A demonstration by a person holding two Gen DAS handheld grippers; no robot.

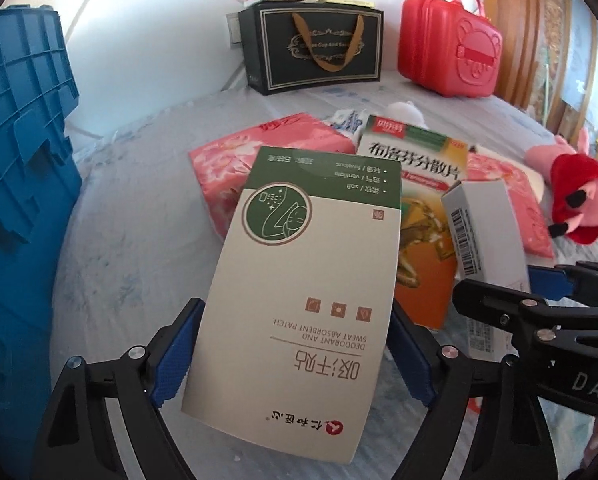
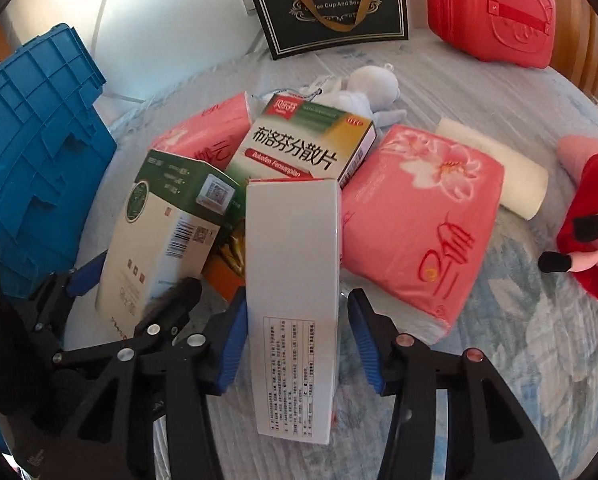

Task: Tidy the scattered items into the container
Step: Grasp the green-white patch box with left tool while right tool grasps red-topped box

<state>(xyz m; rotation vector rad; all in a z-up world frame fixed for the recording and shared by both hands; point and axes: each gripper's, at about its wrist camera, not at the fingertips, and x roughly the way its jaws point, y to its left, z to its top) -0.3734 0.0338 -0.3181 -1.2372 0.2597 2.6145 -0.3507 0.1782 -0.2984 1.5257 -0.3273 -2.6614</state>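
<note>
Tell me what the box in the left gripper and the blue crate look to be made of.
Sweat patch box: printed cardboard by its look, matte, with crisp folded edges and flat panels. Blue crate: seemingly rigid moulded plastic, with ribbed walls and a slight sheen.

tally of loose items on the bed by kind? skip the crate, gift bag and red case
Cardboard boxes: 3 (sweat patch box, white box, ibuprofen box)
Pink tissue packs: 2 ()
Plush toys: 2 (white, pink-and-red)
White roll: 1
Total: 8
</note>
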